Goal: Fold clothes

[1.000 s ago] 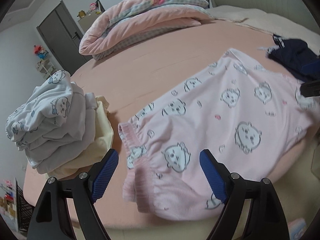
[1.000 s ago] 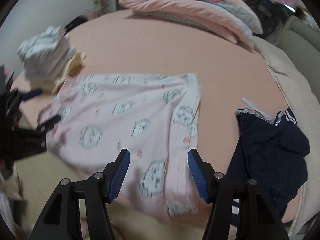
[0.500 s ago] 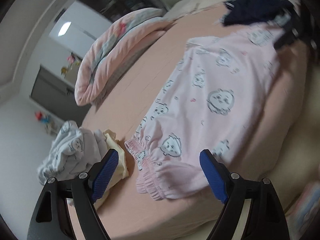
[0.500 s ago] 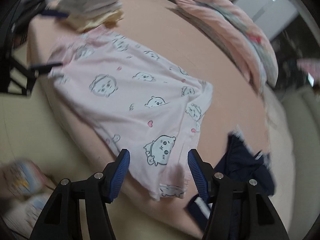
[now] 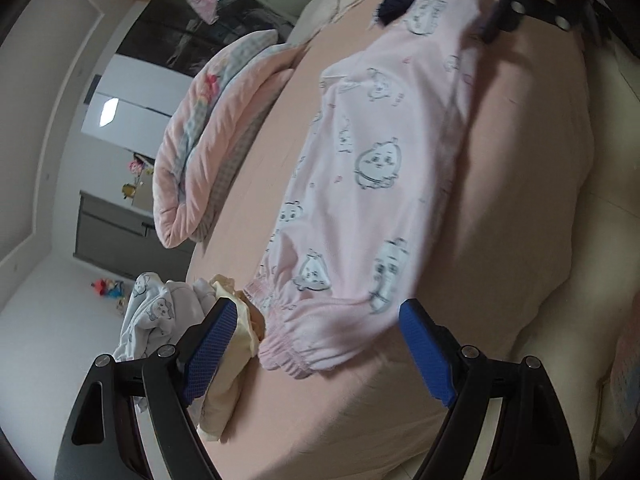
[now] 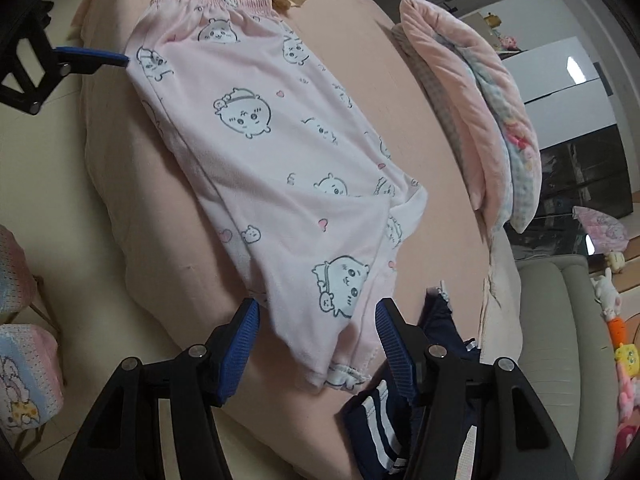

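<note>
- Since the earlier frames both views have rolled hard and come lower: the trousers [image 5: 384, 184], once lying level across each picture, now run diagonally, and each gripper sits closer to its own end of them.
- Left gripper [image 5: 316, 344]: fingers wide, nothing between the pads; the gathered waistband [image 5: 288, 344] lies just ahead of them at lower centre of the left view.
- Right gripper [image 6: 316, 344]: fingers moderately apart, empty; the hem [image 6: 344, 376] lies between and just ahead of them at bottom centre of the right view.
- Place of the task's thing: the pink printed trousers lie flat on the bed [image 5: 520, 200], one long side following the mattress edge.
- Risk 1: a yellow garment [image 5: 228, 376] touches the left finger [image 5: 208, 344] beside the waistband; closing here could likely catch it along with the trousers.
- Risk 2: a navy garment [image 6: 384, 424] lies just under the right gripper's far finger [image 6: 396, 344]; a low pinch might well lift it too.
- Risk 3: a shallow bite at either end may take one layer only, so the fold would sag.
- Room: bare sheet opens beyond the trousers toward the quilt [image 5: 208, 136] at left centre of the left view, well apart. On the near side the mattress edge drops to the floor, leaving little margin.
</note>
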`<state>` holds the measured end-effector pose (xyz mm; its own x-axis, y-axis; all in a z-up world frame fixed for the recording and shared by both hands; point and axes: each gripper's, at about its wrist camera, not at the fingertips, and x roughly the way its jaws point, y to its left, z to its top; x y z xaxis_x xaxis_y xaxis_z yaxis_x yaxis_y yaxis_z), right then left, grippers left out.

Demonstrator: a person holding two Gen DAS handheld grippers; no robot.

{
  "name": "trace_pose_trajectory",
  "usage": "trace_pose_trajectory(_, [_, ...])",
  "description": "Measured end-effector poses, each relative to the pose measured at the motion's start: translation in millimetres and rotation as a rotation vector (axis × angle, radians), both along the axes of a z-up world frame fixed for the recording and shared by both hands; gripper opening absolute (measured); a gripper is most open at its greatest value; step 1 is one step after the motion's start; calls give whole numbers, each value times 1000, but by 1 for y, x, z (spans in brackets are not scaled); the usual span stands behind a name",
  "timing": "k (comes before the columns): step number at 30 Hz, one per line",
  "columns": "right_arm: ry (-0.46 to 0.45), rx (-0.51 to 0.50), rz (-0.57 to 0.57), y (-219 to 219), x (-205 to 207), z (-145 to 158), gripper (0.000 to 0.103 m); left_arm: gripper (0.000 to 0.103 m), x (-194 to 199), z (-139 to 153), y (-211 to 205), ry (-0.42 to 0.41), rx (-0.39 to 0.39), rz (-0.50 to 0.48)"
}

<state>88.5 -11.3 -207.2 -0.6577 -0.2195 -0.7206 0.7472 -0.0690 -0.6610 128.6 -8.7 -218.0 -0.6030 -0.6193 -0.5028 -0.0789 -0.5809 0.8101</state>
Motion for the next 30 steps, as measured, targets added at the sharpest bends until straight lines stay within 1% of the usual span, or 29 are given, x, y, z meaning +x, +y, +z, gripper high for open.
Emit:
trace_pose_trajectory(2, [6,18,9,2,1,-4,60,83,1,-6,-1,-20,-21,-2])
trace_pose_trajectory(5, [59,52,27,5,3,-12,60,83,7,-18,-2,-32,-126,-22])
trace_pose_trajectory(8, [100,76,43,7,5,-19,60,83,10,-24,-6,-38,-195,-43])
trace_pose_trajectory(10, [117,92,57,8,6,-24,60,83,8,-25,-12,-40,-202,-38])
trace_pose_trajectory(13, [184,129,83,6,6,-33,60,83,4,-25,-17,-34,-215,-36])
trace_pose_trajectory(15, [206,139,91,4,4,-35,60,83,4,-27,-18,-38,-228,-39])
trace_pose_trajectory(20, [172,126,64,-1,-6,-34,60,83,0,-33,-22,-48,-263,-61])
trace_pose_trajectory(23, [182,118,57,-5,-9,-35,60,83,-5,-32,-25,-49,-261,-67])
trace_pose_trajectory(28, [235,133,86,-9,-4,-41,60,83,-15,-36,-28,-56,-288,-70])
trace_pose_trajectory(30, [246,132,91,-8,-4,-43,60,83,-13,-40,-26,-57,-315,-83])
